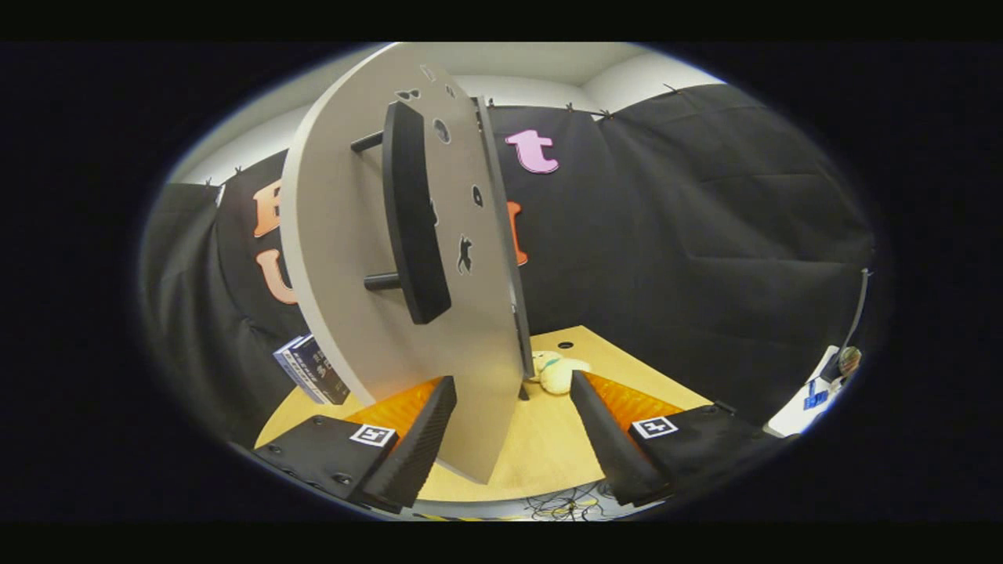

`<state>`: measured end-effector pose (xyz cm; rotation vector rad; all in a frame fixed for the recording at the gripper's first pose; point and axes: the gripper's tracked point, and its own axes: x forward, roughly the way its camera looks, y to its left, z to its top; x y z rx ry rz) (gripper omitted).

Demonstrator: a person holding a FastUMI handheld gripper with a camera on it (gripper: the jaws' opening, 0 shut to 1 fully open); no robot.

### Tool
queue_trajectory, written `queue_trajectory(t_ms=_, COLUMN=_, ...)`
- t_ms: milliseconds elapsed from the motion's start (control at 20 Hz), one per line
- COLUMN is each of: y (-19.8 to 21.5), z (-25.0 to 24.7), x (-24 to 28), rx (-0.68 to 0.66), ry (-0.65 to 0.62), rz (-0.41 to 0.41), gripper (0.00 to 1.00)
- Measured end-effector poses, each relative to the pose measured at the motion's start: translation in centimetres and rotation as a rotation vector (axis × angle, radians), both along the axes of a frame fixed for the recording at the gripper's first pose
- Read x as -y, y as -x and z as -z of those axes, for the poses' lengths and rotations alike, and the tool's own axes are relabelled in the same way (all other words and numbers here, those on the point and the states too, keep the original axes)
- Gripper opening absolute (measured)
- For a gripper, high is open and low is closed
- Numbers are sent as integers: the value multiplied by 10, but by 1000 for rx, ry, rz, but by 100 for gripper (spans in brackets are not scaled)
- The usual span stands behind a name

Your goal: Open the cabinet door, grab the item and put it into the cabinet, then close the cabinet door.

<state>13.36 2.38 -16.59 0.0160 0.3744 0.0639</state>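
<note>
The grey cabinet door [345,235] stands swung open, and I see it almost edge-on. Its long black bar handle [411,211] sticks out on two pegs from the face turned toward my left finger. The door's lower corner reaches down between my fingers. My gripper [512,381] is open, with the left finger [415,439] close to the door's face and the right finger [607,439] well apart from it. A small pale plush toy [558,373] lies on the wooden table [564,454], just ahead of the right fingertip and past the door's edge.
A couple of dark books [312,370] lean at the table's left side beyond the left finger. A white surface with small items [811,395] sits off to the right. Cables [564,501] lie below the table's near edge.
</note>
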Motion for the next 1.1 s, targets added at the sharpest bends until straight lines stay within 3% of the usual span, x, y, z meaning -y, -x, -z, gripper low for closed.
queue_trajectory(t_ms=550, y=-20, z=25, x=-99, rx=-16, ry=6, rz=-82, gripper=95)
queue_trajectory(t_ms=800, y=-60, z=54, x=-159, rx=-34, ry=-4, rz=-144, gripper=96)
queue_trajectory(t_ms=1100, y=-114, z=68, x=-200, rx=-50, ry=47, rz=-142, gripper=96)
